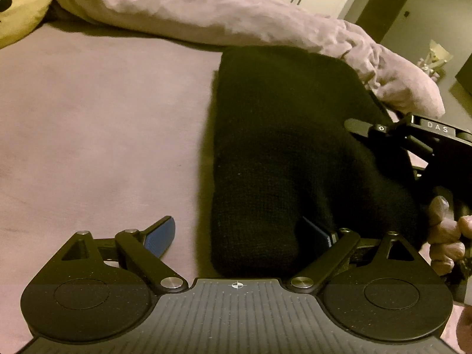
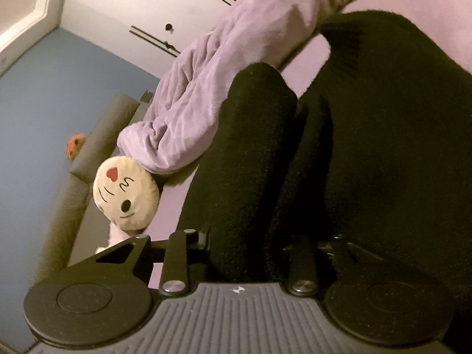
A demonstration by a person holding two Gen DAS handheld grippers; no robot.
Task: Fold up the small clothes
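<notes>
A black knit garment [image 1: 283, 135] lies on the lilac bed sheet [image 1: 97, 135], long side running away from me. My left gripper [image 1: 239, 233] stands open at its near end. The left blue pad [image 1: 160, 236] rests on bare sheet, and the right pad [image 1: 317, 234] is half tucked under the cloth's edge. My right gripper [image 1: 383, 135] comes in at the garment's right edge. In the right wrist view a raised fold of the black garment [image 2: 253, 153] fills the gap of the right gripper [image 2: 247, 242]. Its fingertips are buried in the cloth and the jaws stand narrow, pressing on the fold.
A crumpled lilac blanket [image 1: 206, 8] lies along the far side of the bed. A round yellow face cushion [image 2: 126, 191] sits by it. A person's hand [image 1: 445, 236] holds the right gripper's handle. White wardrobe doors [image 2: 141, 8] stand beyond the bed.
</notes>
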